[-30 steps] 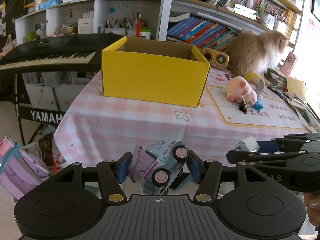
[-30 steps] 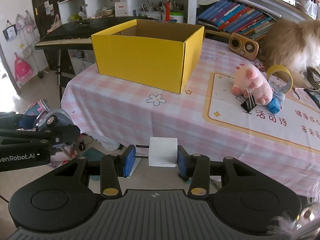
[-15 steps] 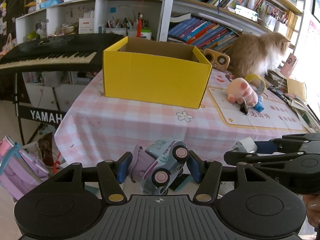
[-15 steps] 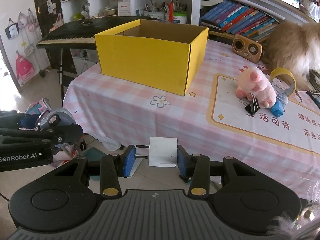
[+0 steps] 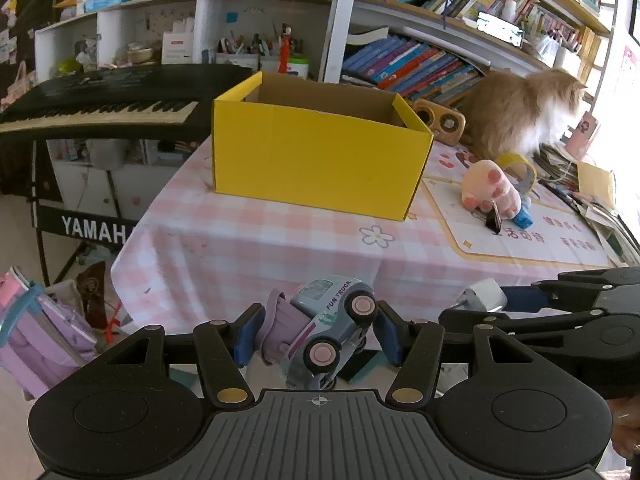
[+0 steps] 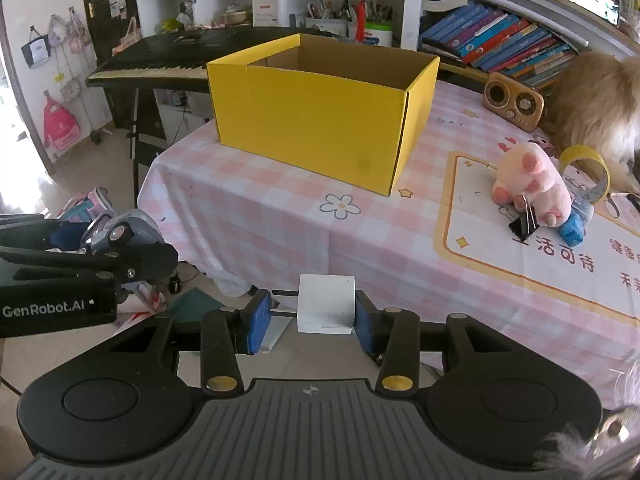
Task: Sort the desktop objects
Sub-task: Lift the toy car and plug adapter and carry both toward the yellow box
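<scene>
Toy truck [image 5: 326,330] sits clamped in the left claw [image 5: 316,334], tilted nose-up. White block [image 6: 326,303] is clamped in the right claw [image 6: 308,316]. Yellow box [image 5: 320,152] stands on the desk [image 5: 280,248] ahead of both claws.

Yellow box [image 6: 320,116]: matt corrugated cardboard (ahead of the tool). Toy truck [image 5: 326,328]: glossy plastic. Tablecloth [image 6: 280,216]: checked cloth.

**Two wrist cams, off the counter's near edge**

L cam sat behind left tongs [image 5: 318,334], angled down twd counter [image 5: 280,236] & yellow box [image 5: 320,168]. R cam likewise, right tongs [image 6: 308,316], further rt. Both shared box, plush pig [image 6: 532,184], bookshelf; each saw the other's tongs.
</scene>
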`<control>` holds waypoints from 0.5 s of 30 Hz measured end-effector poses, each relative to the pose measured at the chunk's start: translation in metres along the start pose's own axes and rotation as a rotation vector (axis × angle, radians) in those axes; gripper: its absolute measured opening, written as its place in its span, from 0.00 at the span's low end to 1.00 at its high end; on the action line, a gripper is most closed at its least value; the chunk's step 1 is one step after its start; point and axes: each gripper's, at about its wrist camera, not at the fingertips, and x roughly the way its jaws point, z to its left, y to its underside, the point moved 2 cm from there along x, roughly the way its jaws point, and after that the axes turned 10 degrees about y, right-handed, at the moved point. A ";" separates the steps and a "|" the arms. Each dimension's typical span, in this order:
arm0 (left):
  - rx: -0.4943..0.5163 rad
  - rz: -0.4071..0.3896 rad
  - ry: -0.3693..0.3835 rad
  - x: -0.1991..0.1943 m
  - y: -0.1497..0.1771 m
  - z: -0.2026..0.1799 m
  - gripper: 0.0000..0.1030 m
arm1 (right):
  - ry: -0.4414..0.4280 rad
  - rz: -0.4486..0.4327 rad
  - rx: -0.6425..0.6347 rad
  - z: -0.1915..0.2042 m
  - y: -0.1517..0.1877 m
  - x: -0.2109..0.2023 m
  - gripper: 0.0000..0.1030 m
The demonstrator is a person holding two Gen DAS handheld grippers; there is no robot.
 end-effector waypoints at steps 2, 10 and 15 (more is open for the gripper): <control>-0.001 0.000 -0.001 0.000 0.000 0.000 0.56 | -0.003 0.004 -0.001 0.001 0.000 0.001 0.40; -0.007 0.003 0.001 0.000 0.001 0.001 0.56 | -0.028 0.011 -0.013 0.004 -0.001 0.002 0.40; -0.016 0.003 -0.005 0.000 0.002 0.003 0.56 | -0.045 0.015 -0.026 0.008 -0.001 0.003 0.40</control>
